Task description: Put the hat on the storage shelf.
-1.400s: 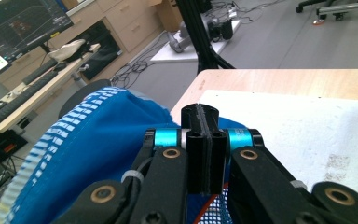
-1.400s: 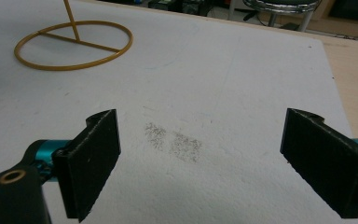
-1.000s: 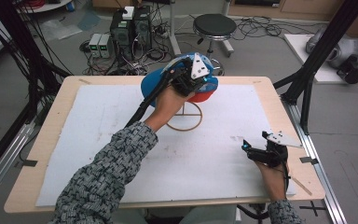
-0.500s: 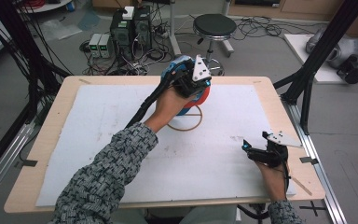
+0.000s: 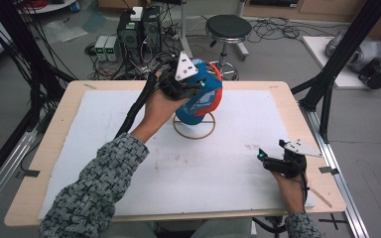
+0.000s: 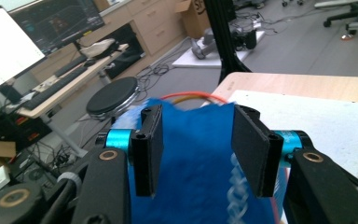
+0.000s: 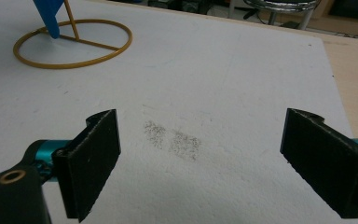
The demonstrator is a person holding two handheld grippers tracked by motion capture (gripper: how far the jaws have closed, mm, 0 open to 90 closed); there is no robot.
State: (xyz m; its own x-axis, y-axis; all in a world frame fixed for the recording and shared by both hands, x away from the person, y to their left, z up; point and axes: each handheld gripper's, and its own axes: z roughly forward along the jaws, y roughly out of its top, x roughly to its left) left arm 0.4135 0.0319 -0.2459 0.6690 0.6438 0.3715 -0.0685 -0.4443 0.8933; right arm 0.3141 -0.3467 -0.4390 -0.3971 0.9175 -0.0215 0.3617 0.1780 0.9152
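Nearest the person, the right tongs (image 5: 273, 159) rest low over the white mat (image 5: 129, 163) at the bench's right front, jaws wide apart and holding nothing; in the right gripper view only a grey smudge (image 7: 172, 137) on the mat lies between them. This hand appears to have no part in the work yet.

Farther in, the left tongs (image 5: 191, 82) are raised above the middle of the bench (image 5: 54, 124) and clamped on a blue cloth (image 5: 201, 99), which looks like a cap with an orange-red edge. In the left gripper view the cloth (image 6: 196, 154) fills the gap between the two pads, with an orange rim (image 6: 191, 97) showing past it.

Below the cloth sits a gold wire stand (image 5: 194, 126), its ring base flat on the mat. In the right gripper view a blue tip hangs just over the ring (image 7: 72, 44), beside the upright wire.

So the grasp is made, and the cloth is up at the stand. Whether it is going on or coming off cannot be told from here. Either way, what is left is to settle or clear the cloth and let go.
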